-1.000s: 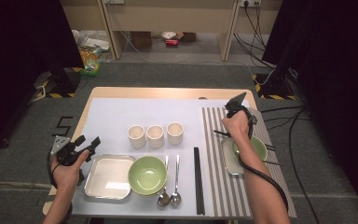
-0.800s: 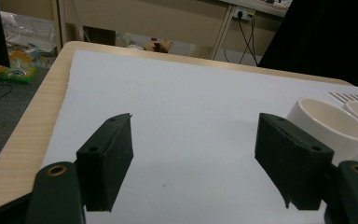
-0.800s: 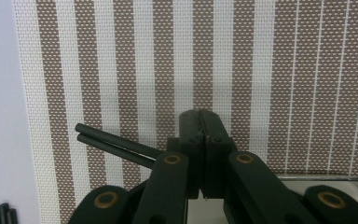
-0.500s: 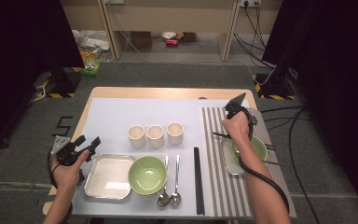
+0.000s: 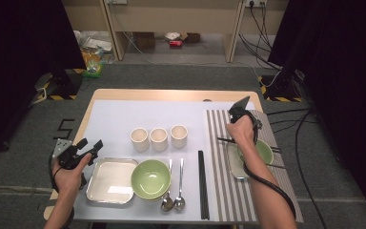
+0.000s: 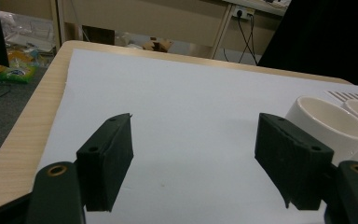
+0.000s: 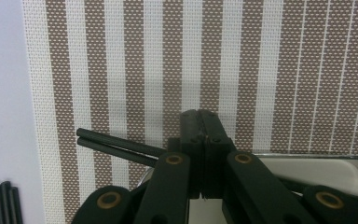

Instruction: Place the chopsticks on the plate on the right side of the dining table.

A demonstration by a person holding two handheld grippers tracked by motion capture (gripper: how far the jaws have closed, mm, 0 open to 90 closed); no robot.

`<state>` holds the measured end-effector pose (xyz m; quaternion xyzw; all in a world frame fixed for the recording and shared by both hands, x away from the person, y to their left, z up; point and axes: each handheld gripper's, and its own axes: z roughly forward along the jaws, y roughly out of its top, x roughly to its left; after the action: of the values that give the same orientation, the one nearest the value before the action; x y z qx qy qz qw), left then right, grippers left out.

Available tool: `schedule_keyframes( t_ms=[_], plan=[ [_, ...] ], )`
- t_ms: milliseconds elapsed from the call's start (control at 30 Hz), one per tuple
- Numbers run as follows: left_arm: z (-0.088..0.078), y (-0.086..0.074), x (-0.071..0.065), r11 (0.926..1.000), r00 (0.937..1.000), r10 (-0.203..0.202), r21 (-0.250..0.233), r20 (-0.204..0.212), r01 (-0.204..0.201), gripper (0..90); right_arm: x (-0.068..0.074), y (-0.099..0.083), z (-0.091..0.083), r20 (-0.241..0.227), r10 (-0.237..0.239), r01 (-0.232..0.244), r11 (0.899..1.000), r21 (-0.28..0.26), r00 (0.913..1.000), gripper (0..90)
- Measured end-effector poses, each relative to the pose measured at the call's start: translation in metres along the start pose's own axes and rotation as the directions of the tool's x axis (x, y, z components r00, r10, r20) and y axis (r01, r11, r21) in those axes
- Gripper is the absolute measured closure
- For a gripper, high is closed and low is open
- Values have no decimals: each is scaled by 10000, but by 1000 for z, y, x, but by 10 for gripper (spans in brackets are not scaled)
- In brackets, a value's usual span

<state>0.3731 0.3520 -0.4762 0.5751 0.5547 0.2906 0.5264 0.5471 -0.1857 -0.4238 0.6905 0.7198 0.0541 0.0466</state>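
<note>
My right gripper (image 7: 201, 114) is shut, its pads pressed together over the striped mat (image 7: 261, 70). A pair of black chopsticks (image 7: 116, 144) runs crosswise under its jaws and lies over the rim of a metal tray (image 7: 307, 163). From above, the right hand (image 5: 240, 131) covers the jaws. The chopsticks (image 5: 223, 140) stick out to its left, above the tray (image 5: 232, 164) and green bowl (image 5: 266, 151). My left gripper (image 5: 91, 143) is open at the table's left edge with nothing between its jaws. The left gripper (image 6: 196, 154) faces bare white mat (image 6: 191, 93), with a white cup (image 6: 328, 123) to its right.
Three white cups (image 5: 158, 138) stand in a row mid-table. Nearer the person lie a second metal tray (image 5: 110, 180), a green bowl (image 5: 151, 179), two spoons (image 5: 174, 202) and more black chopsticks (image 5: 203, 186). Those spare chopsticks (image 7: 2, 203) lie beside the striped mat's left edge.
</note>
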Motion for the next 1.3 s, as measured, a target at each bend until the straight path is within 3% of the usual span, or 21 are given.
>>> schedule_keyframes(
  t_ms=[1300],
  plan=[
    [0,0,0,10000,10000,3,8,-5,-3,268,8,-10,-7,43,-170,170,9999,-25,9998,900]
  ],
)
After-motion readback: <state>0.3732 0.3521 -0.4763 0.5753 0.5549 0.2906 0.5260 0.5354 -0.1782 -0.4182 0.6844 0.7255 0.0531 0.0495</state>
